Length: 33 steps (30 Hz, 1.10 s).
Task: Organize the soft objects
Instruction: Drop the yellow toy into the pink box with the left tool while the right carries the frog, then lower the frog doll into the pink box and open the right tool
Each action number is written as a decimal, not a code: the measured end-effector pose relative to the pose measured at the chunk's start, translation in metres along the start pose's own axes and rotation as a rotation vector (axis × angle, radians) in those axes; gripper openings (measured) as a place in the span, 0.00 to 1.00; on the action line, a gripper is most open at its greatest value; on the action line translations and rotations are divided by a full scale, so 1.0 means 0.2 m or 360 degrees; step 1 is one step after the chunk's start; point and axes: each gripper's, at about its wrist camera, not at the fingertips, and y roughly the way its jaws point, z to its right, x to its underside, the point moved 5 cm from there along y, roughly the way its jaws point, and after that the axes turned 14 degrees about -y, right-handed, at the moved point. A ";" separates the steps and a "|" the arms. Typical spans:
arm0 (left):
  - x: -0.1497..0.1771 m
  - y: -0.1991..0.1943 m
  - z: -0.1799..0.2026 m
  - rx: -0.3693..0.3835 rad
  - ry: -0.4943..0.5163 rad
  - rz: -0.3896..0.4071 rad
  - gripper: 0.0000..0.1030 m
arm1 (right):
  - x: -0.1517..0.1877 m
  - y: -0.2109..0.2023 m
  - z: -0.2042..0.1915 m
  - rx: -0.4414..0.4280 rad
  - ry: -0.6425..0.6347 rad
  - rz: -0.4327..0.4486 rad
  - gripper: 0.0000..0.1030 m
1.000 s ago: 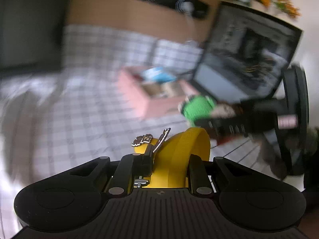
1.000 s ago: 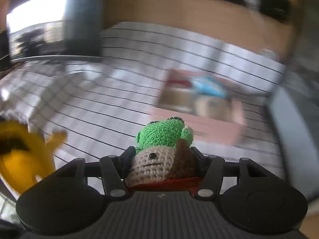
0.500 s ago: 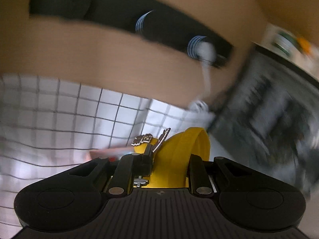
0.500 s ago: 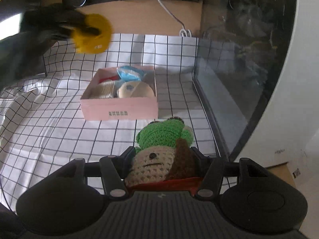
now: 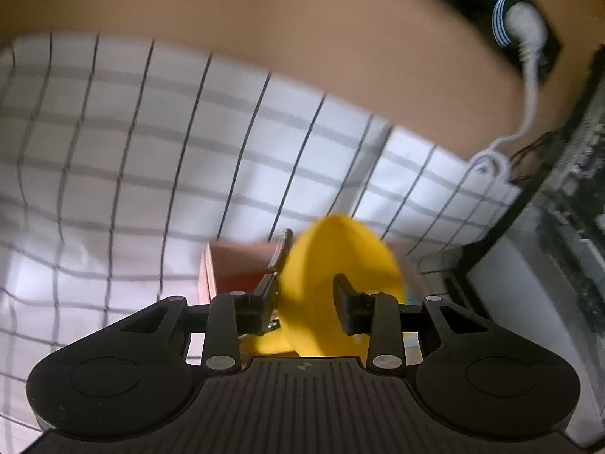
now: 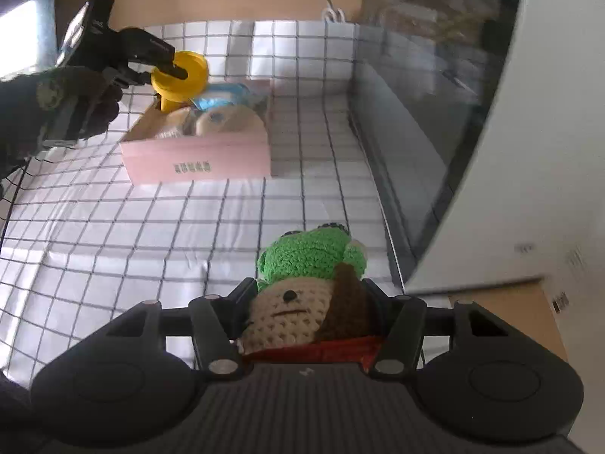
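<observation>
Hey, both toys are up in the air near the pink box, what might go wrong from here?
1. The yellow toy hangs over the pink box's back left corner, with the left tongs looking spread; it may fall outside.
2. The box already holds soft items, so the crocheted doll in the right tongs may not fit.

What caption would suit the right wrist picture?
Right gripper holds a crocheted doll while the left gripper drops a yellow toy over the pink box.

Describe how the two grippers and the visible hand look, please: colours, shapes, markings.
Both the left gripper and the right gripper are matte black, with a ribbed central plate, rounded side housings with circular discs, and silver screws on the finger arms. The left hand wears a dark glove, and a thin black cable runs beneath it.
</observation>
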 end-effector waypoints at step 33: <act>0.53 -0.99 -0.40 -0.0274 -0.0391 -0.0029 0.36 | -0.98 0.93 -0.24 -0.0354 0.0061 0.0352 0.61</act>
